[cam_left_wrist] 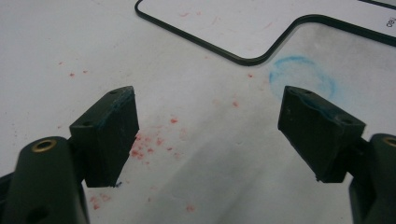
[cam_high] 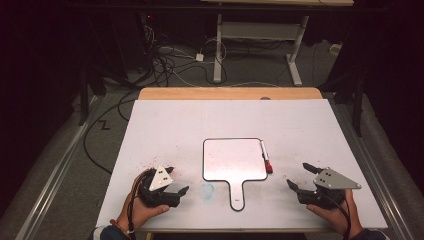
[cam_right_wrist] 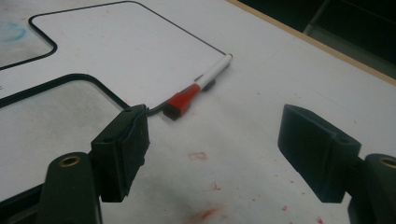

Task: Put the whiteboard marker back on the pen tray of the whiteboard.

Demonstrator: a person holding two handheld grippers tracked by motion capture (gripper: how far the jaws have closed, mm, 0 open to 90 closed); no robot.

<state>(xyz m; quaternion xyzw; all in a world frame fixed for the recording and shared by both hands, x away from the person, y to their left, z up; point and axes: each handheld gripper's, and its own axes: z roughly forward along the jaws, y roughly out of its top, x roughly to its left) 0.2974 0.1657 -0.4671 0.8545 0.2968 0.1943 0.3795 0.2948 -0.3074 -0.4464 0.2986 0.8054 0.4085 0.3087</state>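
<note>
A paddle-shaped whiteboard [cam_high: 234, 159] with a black rim and a short handle lies flat at the middle of the table, its handle toward me. A white marker with a red cap [cam_high: 265, 157] rests along the board's right edge, cap nearest me. My left gripper [cam_high: 178, 180] rests on the table left of the handle, open, nothing between its jaws. In the left gripper view that gripper [cam_left_wrist: 208, 100] faces the board's corner [cam_left_wrist: 224, 23]. My right gripper [cam_high: 298, 175] stands open to the right of the marker. In the right gripper view it [cam_right_wrist: 215, 116] points at the marker [cam_right_wrist: 205, 81], apart from it.
A white sheet [cam_high: 175, 125] covers the table, with a wooden edge [cam_high: 230, 93] at the far side. A faint blue ring smudge [cam_high: 207, 190] sits left of the handle, and red specks [cam_left_wrist: 140, 149] dot the sheet. Cables and a desk frame [cam_high: 260, 45] lie on the floor beyond.
</note>
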